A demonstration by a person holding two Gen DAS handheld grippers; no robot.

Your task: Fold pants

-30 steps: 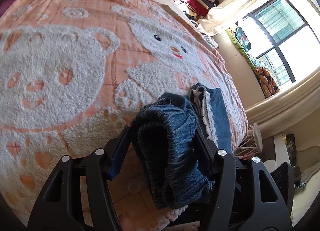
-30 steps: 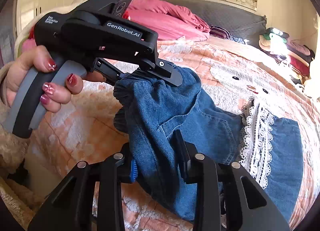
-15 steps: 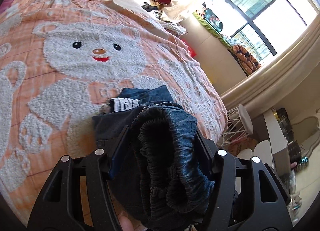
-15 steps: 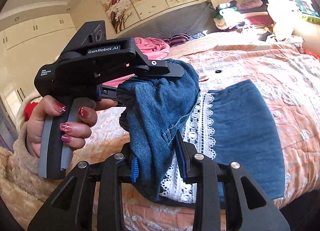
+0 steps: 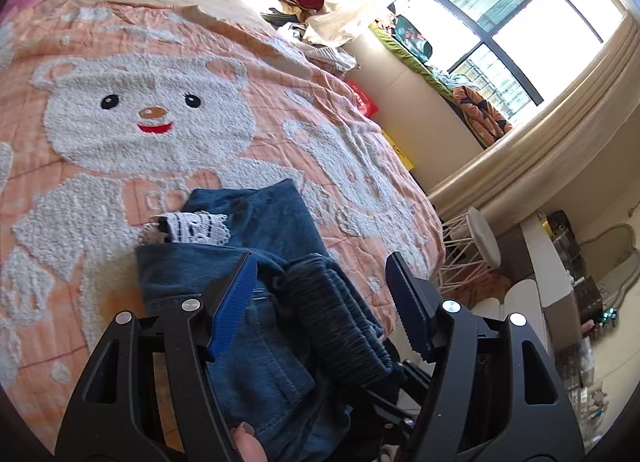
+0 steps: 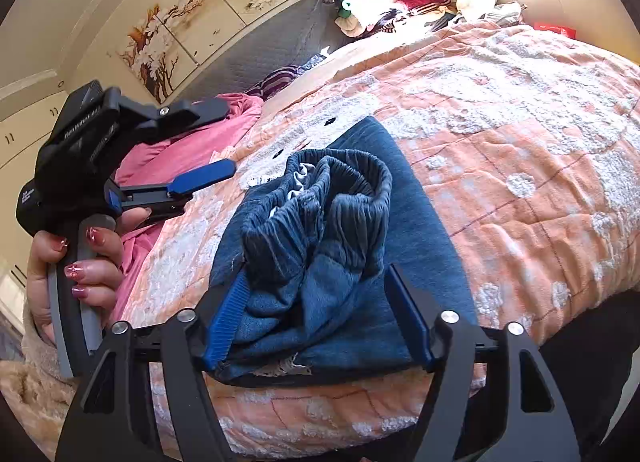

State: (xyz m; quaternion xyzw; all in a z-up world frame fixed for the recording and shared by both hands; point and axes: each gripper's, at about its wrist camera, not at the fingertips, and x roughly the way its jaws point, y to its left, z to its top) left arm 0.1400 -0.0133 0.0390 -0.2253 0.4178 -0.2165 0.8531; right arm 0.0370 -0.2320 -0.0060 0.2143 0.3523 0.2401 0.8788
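Note:
The blue denim pants (image 5: 260, 294) with white lace trim (image 5: 196, 224) lie folded on the orange bear-pattern bedspread (image 5: 120, 122). Their bunched elastic waistband (image 6: 320, 206) rests on top of the legs (image 6: 412, 230). My left gripper (image 5: 320, 290) is open, its jaws on either side of the waistband and apart from it; it also shows held in a hand at the left of the right wrist view (image 6: 208, 146). My right gripper (image 6: 316, 302) is open, with the waistband end of the pants lying loose between its jaws.
The bed's right edge drops to a white wire stool (image 5: 476, 250) and a white desk (image 5: 548, 270). Piled clothes (image 6: 384, 2) lie at the bed's far side by the window (image 5: 500, 22). A pink blanket (image 6: 192, 150) and grey headboard (image 6: 272, 50) are at the head.
Both grippers have opened and let go of the waistband. The pants have dropped onto the bed with the top half folded over the legs.

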